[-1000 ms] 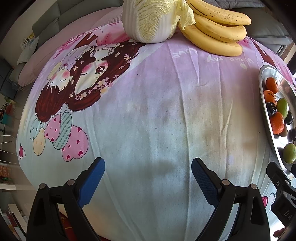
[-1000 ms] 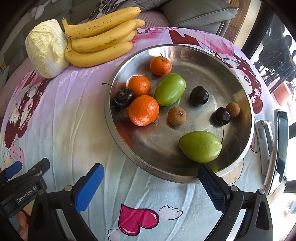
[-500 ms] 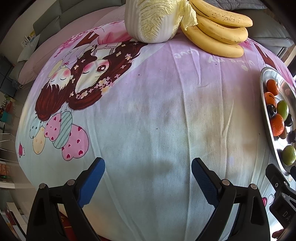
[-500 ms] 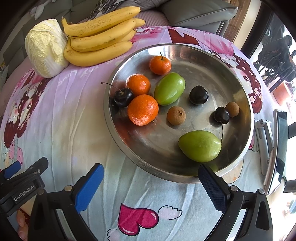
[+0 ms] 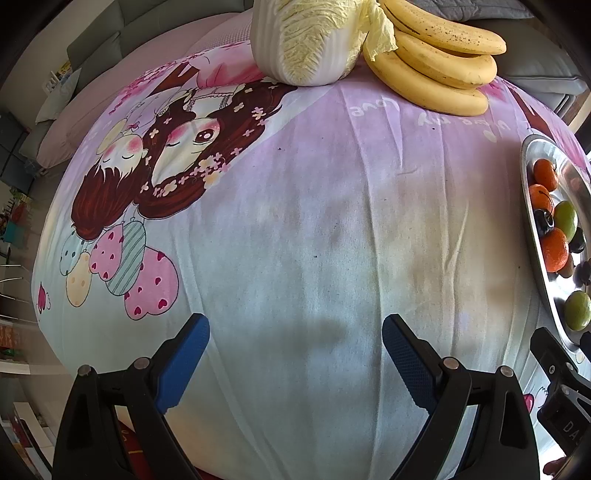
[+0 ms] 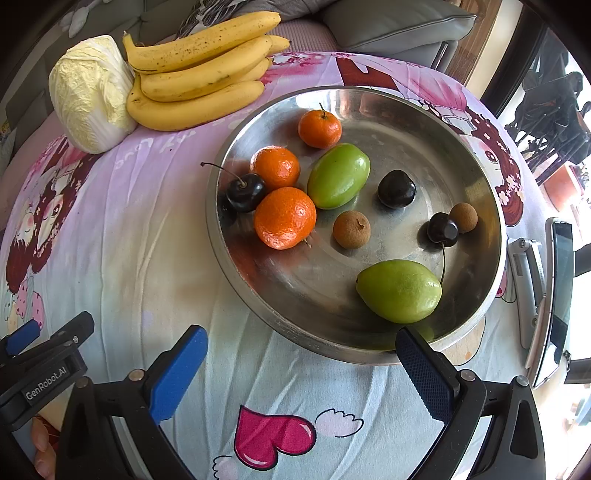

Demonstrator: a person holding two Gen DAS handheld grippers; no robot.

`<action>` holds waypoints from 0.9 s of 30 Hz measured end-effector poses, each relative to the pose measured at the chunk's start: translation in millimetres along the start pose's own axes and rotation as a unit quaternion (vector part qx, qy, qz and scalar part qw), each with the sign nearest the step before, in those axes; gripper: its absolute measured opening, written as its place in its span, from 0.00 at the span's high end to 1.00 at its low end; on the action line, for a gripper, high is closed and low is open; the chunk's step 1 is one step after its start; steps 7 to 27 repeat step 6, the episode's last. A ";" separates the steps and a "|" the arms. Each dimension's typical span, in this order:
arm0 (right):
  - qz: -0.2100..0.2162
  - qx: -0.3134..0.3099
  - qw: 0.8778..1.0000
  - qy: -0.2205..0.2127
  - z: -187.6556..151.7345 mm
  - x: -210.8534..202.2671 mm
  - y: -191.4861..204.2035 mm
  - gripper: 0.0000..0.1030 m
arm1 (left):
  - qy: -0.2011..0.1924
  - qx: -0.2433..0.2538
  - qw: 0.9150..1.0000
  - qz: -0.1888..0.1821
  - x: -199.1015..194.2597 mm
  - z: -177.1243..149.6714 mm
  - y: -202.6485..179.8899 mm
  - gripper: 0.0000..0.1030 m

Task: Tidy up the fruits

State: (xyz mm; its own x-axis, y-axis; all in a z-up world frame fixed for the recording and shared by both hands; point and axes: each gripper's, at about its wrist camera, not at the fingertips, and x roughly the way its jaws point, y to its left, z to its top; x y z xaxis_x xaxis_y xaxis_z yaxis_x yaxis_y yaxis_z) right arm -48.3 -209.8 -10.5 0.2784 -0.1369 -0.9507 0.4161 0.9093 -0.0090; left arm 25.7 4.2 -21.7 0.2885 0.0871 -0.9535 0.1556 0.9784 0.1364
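While both jaws stand spread over bare cloth, pinching nothing, the left gripper (image 5: 295, 345) and right gripper (image 6: 301, 350) hang above a table draped in a pink cartoon-print cloth (image 6: 122, 229); a round steel bowl (image 6: 476, 155) near its right edge holds three orange mandarins (image 6: 285, 217), two green fruits (image 6: 399, 291), dark cherries and brown longans, with a yellow banana bunch (image 6: 199, 74) and pale cabbage (image 6: 90, 94) at the far edge

Grey sofa (image 6: 391, 26) top of frame behind a round table under a cartoon-print cloth (image 5: 295, 221). Bright daylight from window (image 6: 554, 74) upper right. Pinkish cushion (image 5: 74, 125) upper left.
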 end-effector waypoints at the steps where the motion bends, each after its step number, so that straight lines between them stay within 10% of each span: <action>1: 0.000 0.000 1.000 0.000 -0.1 0.0 -0.1 0.00 | -0.004 0.000 1.000 -0.003 -1.2 -0.5 0.4 0.08; 27: 0.001 0.001 1.000 0.000 -0.2 0.1 -0.1 0.00 | -0.008 0.001 1.000 -0.005 -3.0 -1.6 -0.6 0.08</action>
